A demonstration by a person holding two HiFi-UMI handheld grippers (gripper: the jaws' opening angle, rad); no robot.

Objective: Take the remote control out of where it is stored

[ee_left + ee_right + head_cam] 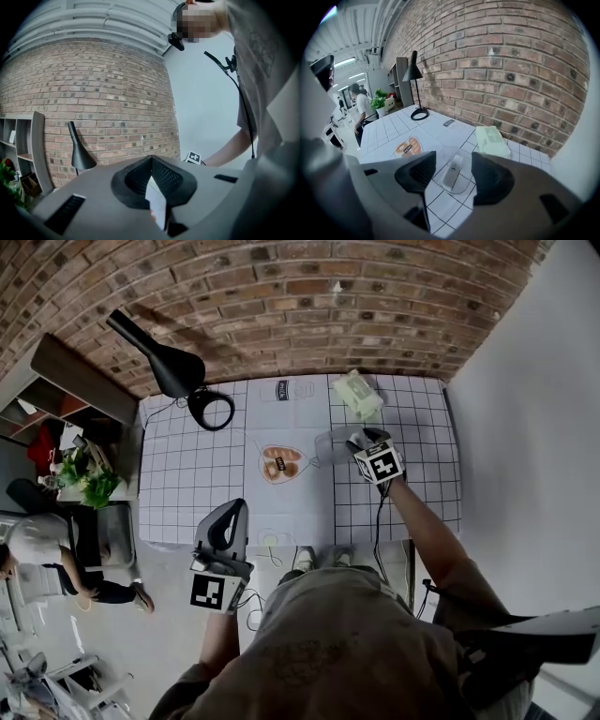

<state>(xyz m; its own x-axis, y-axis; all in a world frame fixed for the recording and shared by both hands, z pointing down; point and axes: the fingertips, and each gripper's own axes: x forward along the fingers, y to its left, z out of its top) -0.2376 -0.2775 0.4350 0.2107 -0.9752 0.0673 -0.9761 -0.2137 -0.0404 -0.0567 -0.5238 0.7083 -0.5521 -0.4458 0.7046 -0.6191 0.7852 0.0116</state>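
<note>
On the grid-clothed table a clear pouch seems to hold the grey remote control just ahead of the right gripper's wide, empty jaws, the left gripper clenched on nothing near the table edge; the approach is in hand, and next it must descend and pinch the remote's sides.

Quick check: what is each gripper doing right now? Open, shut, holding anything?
Left gripper: shut, jaws together, holding nothing.
Right gripper: open and empty; the remote control lies beyond its jaws, untouched.
</note>
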